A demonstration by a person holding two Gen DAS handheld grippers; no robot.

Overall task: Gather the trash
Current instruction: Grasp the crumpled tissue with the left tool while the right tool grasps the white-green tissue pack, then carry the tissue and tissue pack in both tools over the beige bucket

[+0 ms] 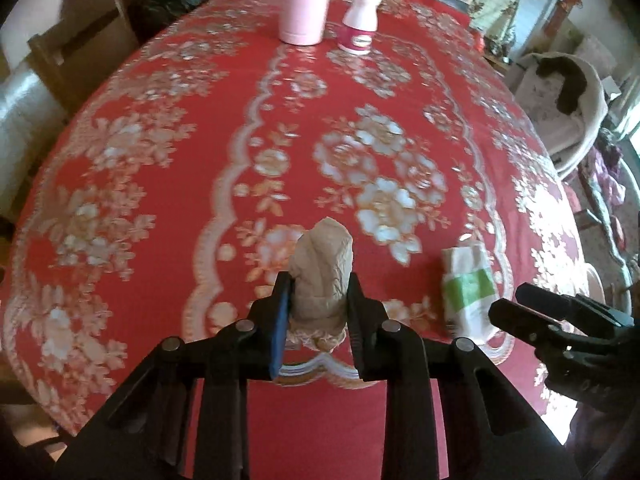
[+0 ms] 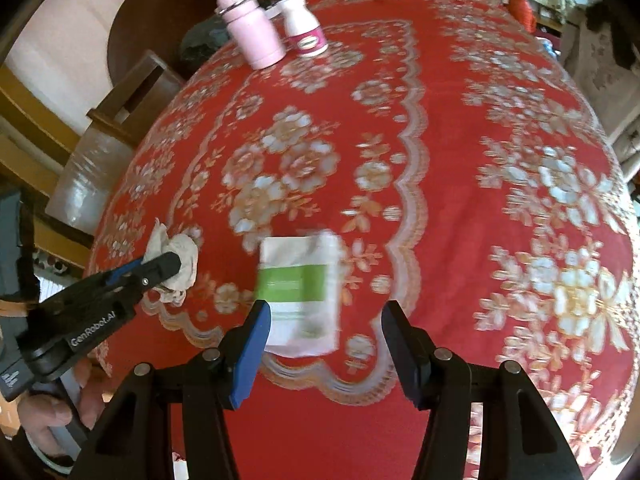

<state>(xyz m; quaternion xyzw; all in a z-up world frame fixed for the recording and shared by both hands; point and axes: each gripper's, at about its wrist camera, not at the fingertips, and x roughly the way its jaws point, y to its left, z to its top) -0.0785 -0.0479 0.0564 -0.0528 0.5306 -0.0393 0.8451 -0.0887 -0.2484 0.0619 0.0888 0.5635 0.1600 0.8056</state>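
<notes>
Left wrist view: my left gripper [image 1: 318, 296] pinches crumpled tissue [image 1: 322, 268] near table edge; soft, light, crushes easily, mid-wad hold fine. Green-and-white packet [image 1: 468, 284] lies right of it.

Right wrist view: my right gripper [image 2: 324, 320] half-open, straddling packet [image 2: 300, 292], not touching; thin, flat, probably slippery, so take near edge. Red floral tablecloth [image 2: 440, 160], pink bottle [image 2: 252, 32] far, cluttered room.

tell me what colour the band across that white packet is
Green, a wide band across the white packet; clearest in the right wrist view.
</notes>
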